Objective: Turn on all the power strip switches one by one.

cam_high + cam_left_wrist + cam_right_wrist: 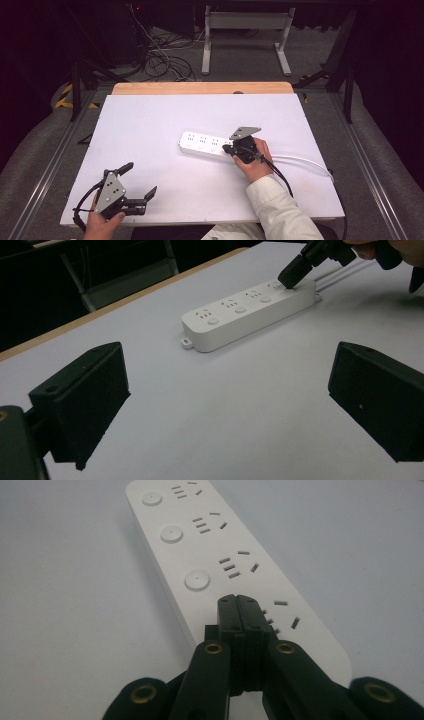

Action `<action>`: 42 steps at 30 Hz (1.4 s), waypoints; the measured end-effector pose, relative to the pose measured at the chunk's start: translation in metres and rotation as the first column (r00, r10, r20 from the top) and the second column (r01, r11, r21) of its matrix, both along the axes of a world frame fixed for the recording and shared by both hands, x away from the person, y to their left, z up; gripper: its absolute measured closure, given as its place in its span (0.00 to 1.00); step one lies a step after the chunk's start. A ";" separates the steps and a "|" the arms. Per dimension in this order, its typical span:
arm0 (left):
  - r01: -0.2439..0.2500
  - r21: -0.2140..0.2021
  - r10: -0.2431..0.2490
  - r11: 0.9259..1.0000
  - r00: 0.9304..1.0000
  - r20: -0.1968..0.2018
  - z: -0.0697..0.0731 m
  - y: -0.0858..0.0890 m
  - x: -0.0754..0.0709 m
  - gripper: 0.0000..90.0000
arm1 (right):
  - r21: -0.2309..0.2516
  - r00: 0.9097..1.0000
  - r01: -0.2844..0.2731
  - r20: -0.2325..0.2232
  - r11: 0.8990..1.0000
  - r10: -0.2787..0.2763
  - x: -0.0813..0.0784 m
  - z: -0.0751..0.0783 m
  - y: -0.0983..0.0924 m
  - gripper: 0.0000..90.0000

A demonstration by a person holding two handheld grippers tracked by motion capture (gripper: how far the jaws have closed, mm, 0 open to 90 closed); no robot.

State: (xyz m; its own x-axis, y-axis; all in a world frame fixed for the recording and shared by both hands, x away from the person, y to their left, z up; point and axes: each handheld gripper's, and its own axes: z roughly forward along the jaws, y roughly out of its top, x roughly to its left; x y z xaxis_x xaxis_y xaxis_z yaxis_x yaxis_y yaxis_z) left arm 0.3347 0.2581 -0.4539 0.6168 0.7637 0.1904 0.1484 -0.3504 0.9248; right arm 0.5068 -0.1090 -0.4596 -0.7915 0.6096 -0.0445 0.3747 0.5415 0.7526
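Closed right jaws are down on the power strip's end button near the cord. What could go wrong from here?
1. The right gripper tip sits at the button row's edge on the power strip; it could slide off toward the socket slots instead of pressing cleanly.
2. Nothing steadies the strip: the left gripper stands open and apart, so a slanted push may skid it across the table.
3. The cord runs close beside the right hand and might snag.

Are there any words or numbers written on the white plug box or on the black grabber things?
None can be read anywhere.
White power strip: no words or numbers, just socket slots and plain round buttons.
Right gripper, its jaws shut and tip on the strip: no label.
Left gripper, jaws open: no label on its black jaws or grey plate.
White table top: blank.
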 end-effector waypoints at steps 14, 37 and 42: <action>0.000 -0.003 0.000 1.000 1.000 -0.001 0.000 0.000 0.000 0.04 | -0.029 0.999 0.018 0.037 0.999 -0.017 -0.004 -0.004 0.004 1.00; -0.002 -0.006 0.002 1.000 1.000 -0.005 0.000 0.001 0.001 0.04 | 0.104 0.992 0.033 0.118 0.994 -0.045 -0.011 0.013 0.001 1.00; -0.001 -0.002 0.001 1.000 1.000 0.001 0.000 0.001 0.000 0.04 | 0.080 0.993 0.008 0.119 0.997 -0.018 -0.013 0.012 0.011 1.00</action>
State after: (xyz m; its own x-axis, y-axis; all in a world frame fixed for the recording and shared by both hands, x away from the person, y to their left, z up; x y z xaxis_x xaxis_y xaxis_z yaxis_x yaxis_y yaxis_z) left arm 0.3344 0.2590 -0.4541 0.6157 0.7650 0.1889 0.1484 -0.3480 0.9257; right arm 0.4939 -0.0979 -0.4474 -0.7754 0.6252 -0.0891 0.2863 0.4738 0.8328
